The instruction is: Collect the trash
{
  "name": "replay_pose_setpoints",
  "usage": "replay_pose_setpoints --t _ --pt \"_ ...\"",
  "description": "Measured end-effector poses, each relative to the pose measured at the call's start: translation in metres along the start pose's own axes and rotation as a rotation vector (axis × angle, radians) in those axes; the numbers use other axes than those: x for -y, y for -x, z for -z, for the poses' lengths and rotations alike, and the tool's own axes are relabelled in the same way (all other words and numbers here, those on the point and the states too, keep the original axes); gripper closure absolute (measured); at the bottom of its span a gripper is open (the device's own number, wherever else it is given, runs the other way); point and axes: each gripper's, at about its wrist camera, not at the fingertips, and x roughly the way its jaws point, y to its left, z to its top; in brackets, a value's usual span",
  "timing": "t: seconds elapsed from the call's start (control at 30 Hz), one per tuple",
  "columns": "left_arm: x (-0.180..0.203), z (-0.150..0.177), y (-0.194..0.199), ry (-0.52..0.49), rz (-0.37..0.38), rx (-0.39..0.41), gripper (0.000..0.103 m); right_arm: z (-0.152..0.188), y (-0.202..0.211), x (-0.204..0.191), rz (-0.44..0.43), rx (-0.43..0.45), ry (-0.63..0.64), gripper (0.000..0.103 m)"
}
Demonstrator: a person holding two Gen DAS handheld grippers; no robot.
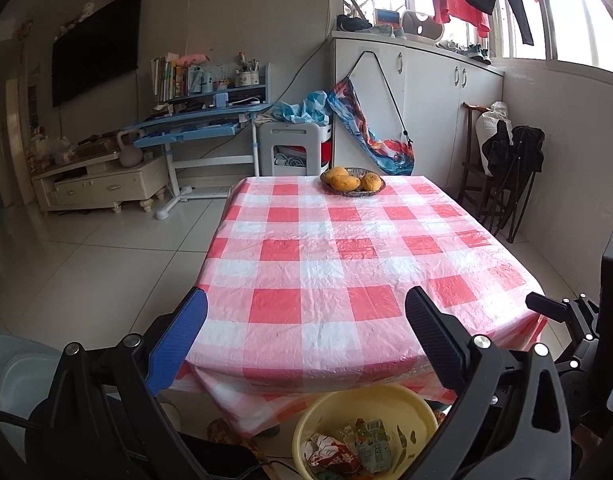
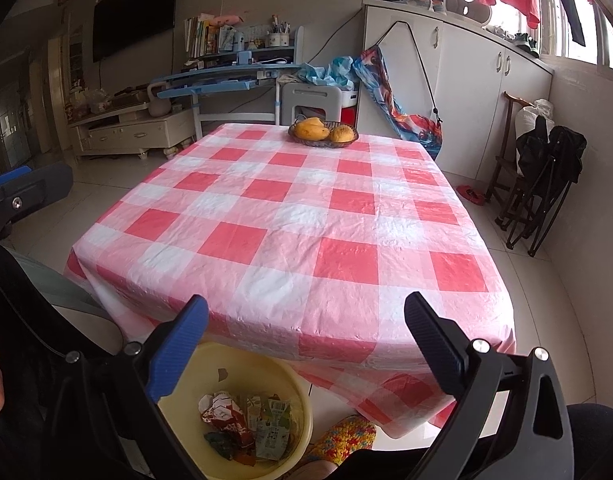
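A yellow basin [image 1: 390, 404] sits on the floor below the table's near edge and holds crumpled wrappers and a flattened carton [image 1: 354, 448]. It also shows in the right wrist view [image 2: 234, 364] with the same trash [image 2: 246, 424]. My left gripper [image 1: 306, 300] is open and empty, above the near edge of the red-and-white checked table [image 1: 306, 256]. My right gripper [image 2: 306, 308] is open and empty, over the table's near edge [image 2: 298, 240]. Part of the right gripper shows at the right of the left wrist view [image 1: 554, 308].
A woven basket of yellow-orange fruit [image 1: 352, 181] stands at the table's far end, also in the right wrist view [image 2: 323, 131]. A blue desk [image 1: 202, 120], a white stool [image 1: 294, 144] and white cabinets [image 1: 426, 92] stand behind. Folded black chairs [image 2: 542, 172] lean at the right.
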Motion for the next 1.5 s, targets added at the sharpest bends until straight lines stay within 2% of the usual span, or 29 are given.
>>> replay_pose_setpoints --t 0.53,1.03,1.17,1.37,1.5 --pt "0.012 -0.001 0.001 -0.031 0.031 0.002 0.007 -0.004 0.005 0.009 0.037 0.033 -0.023 0.008" --pt "0.014 0.000 0.001 -0.038 0.015 -0.009 0.007 -0.006 0.007 0.013 0.059 0.050 -0.032 0.008" --pt "0.012 0.001 0.002 -0.036 -0.001 -0.009 0.007 -0.006 0.006 0.010 0.060 0.049 -0.022 0.008" --pt "0.006 0.005 0.002 -0.020 0.016 -0.016 0.007 -0.002 0.006 0.001 0.061 0.052 0.003 0.008" --pt "0.003 0.008 0.003 -0.036 -0.009 -0.016 0.007 0.000 0.004 -0.006 0.068 0.054 0.023 0.008"
